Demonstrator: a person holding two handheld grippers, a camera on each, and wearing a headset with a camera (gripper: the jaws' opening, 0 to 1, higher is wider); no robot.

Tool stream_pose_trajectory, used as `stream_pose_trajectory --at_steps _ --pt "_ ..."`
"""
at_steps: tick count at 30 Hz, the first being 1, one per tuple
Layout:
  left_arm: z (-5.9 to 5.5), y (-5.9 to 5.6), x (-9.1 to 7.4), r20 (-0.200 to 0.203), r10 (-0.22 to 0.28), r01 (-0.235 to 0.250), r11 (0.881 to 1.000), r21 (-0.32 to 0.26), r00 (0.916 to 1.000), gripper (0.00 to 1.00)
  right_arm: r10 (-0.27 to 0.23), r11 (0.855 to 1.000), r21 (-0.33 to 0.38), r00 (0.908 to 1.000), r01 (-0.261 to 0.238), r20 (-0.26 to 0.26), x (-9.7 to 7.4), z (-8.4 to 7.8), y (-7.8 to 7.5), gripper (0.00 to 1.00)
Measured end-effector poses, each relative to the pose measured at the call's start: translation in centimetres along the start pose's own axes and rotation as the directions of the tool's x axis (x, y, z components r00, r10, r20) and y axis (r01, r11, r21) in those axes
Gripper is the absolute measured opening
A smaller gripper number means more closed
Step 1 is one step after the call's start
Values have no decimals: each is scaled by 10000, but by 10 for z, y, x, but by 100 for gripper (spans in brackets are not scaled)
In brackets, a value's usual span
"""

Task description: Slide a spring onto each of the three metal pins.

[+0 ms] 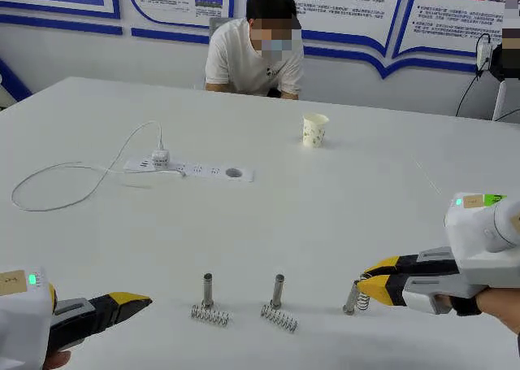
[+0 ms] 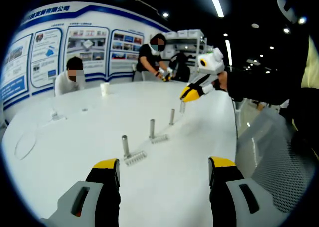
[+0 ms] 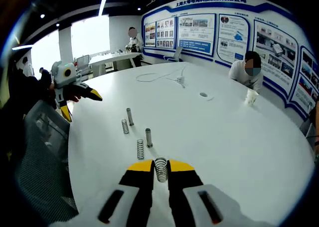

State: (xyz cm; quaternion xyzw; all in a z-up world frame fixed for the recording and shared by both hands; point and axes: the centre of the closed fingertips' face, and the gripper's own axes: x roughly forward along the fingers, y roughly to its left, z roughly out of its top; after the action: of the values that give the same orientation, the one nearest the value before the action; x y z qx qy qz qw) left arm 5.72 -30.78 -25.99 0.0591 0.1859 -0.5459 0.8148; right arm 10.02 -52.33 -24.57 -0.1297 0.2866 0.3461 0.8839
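Three metal pins stand upright in a row near the table's front: left pin (image 1: 208,289), middle pin (image 1: 279,290), right pin (image 1: 350,298). A loose spring (image 1: 210,314) lies in front of the left pin, and another spring (image 1: 279,318) lies in front of the middle pin. My right gripper (image 1: 366,279) is shut on a third spring (image 3: 160,169), which hangs beside the right pin's top (image 2: 172,116). My left gripper (image 2: 163,172) is open and holds nothing. It hovers at the front left, short of the left pin (image 2: 125,145).
A white power strip (image 1: 199,171) with a plugged charger and a looping cable (image 1: 57,179) lies mid-table. A paper cup (image 1: 314,130) stands further back. A person (image 1: 256,49) sits at the far edge of the table.
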Motion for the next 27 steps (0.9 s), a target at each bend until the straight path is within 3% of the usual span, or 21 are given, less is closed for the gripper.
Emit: stream_pose_trajectory --at_steps 14,27 --pt "-1 1 0 -29 42 -42 10000 -53 10000 74 -700 9972 310 9956 682 621 2 16 -21 12" --pt "-3 2 0 -81 68 -69 9999 -84 9999 74 -966 9919 903 9920 892 811 6 9 -31 12"
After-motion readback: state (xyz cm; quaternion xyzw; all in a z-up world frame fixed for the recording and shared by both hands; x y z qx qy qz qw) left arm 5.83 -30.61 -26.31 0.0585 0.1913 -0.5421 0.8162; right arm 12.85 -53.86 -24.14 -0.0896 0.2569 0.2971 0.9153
